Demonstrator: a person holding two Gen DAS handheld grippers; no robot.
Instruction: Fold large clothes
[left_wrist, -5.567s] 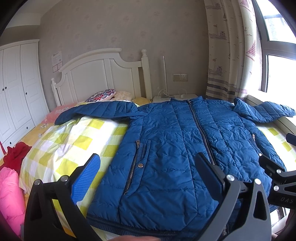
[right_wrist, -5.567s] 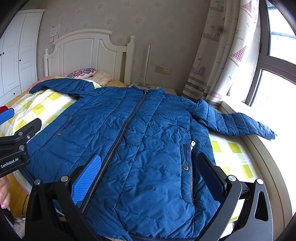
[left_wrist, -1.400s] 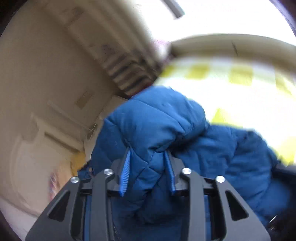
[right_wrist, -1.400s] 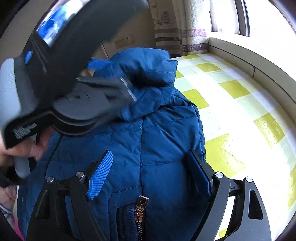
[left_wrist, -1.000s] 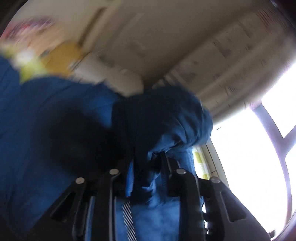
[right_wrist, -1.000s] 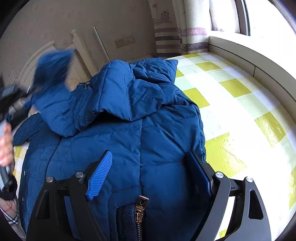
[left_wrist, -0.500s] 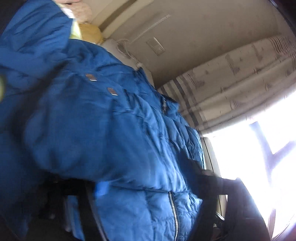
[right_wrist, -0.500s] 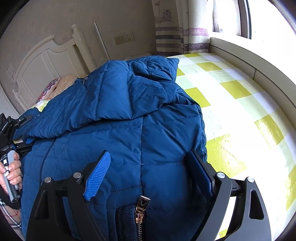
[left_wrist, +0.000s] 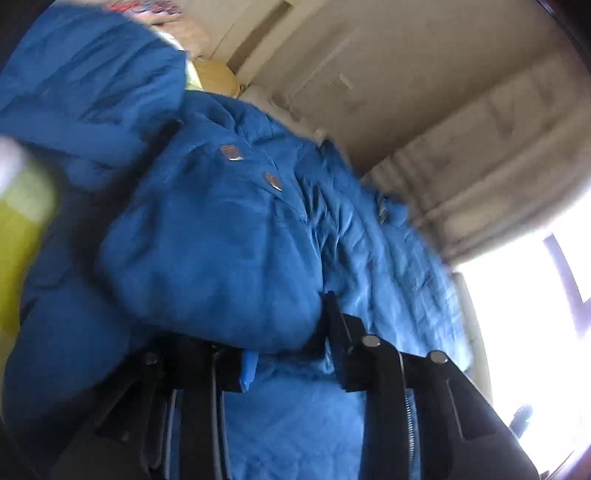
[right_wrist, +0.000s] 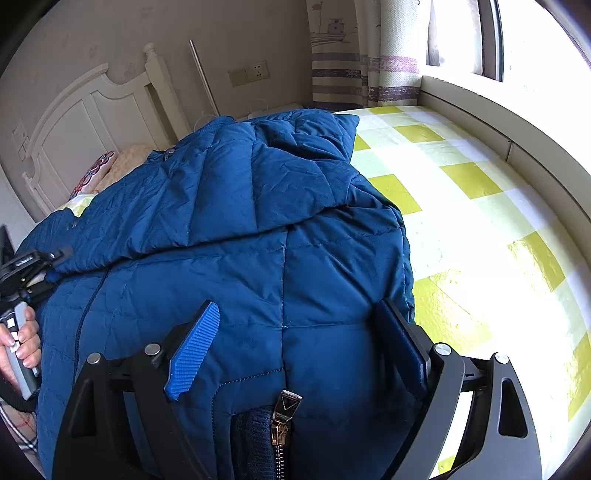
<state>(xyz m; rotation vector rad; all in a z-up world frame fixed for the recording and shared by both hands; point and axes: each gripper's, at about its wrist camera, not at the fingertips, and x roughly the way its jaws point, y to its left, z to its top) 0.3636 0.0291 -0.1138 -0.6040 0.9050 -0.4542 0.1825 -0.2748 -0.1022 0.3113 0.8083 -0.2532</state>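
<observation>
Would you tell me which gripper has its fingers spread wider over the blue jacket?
The right gripper: its fingers stand wide apart, while the left gripper's sit closer around a sleeve fold.

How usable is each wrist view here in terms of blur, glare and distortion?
Left wrist view: smeared by motion blur, the padded blue quilted jacket soft throughout, the window blown out to white. Right wrist view: sharp, jacket stitching and the brass zipper pull crisp; sunlight glares off the yellow-and-white checked bedsheet; fisheye bends the white headboard.
</observation>
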